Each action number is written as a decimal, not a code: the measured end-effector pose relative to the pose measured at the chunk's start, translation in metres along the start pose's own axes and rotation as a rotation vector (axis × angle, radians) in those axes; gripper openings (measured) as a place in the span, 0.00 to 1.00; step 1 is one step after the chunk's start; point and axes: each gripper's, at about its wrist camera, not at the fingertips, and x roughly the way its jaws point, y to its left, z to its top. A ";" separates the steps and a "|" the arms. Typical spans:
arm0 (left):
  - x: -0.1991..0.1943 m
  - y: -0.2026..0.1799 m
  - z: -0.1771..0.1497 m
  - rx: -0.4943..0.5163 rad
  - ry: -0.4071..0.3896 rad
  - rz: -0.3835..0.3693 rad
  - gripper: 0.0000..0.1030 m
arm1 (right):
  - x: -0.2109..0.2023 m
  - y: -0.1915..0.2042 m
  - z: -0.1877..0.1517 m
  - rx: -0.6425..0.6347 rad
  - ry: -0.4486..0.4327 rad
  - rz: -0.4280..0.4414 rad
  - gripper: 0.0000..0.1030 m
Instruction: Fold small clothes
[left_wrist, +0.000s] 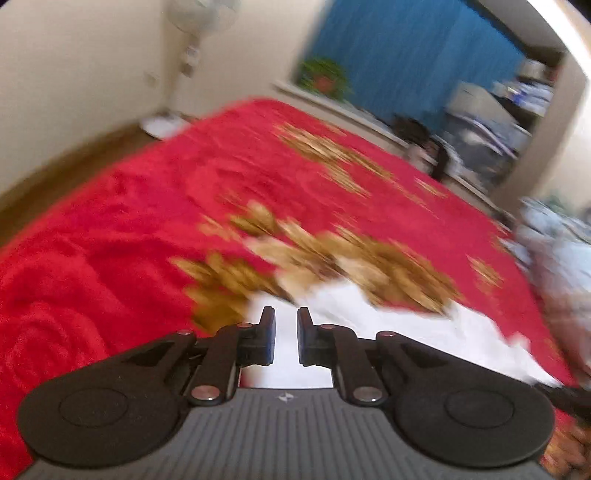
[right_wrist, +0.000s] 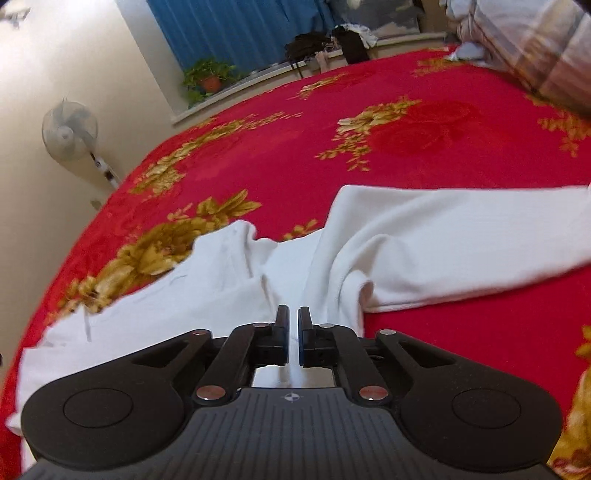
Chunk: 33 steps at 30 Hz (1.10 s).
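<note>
**Soft white garment spread unfolded; left view blurred**

Red plush bedspread with gold flower pattern (right_wrist: 280, 162) covers the whole work surface, with a blue curtain (right_wrist: 229, 29) and a potted green plant (right_wrist: 208, 79) on the sill behind.

The white ribbed knit long-sleeved top (right_wrist: 406, 240) lies on the bedspread directly ahead of your right gripper (right_wrist: 293, 325), one sleeve stretched out to the right, the body rumpled towards the left. Judged from its drape and creases, it is light, limp and unbreakable; it will sag from any single hold. Take it at a hem, cuff or shoulder seam, where the doubled fabric gives the pads something to bite.

Right jaws stand nearly together with a narrow gap; whether cloth is pinched between them you cannot tell. Your left gripper (left_wrist: 286, 328) has its jaws apart, holding nothing, over the garment's white edge.

Limitations: the left wrist view is smeared by motion. The sleeve's cuff is cut off at the right frame edge, and the gripper body hides the garment's near part.
</note>
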 end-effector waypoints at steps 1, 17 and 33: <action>-0.004 -0.003 -0.004 0.015 0.034 -0.050 0.11 | 0.003 -0.001 0.000 0.013 0.026 0.024 0.22; 0.006 -0.031 -0.086 0.232 0.263 0.201 0.14 | 0.025 0.003 -0.014 -0.114 0.151 -0.018 0.05; -0.155 -0.085 -0.101 0.263 -0.135 0.229 0.61 | -0.133 -0.122 0.059 0.066 -0.137 -0.089 0.45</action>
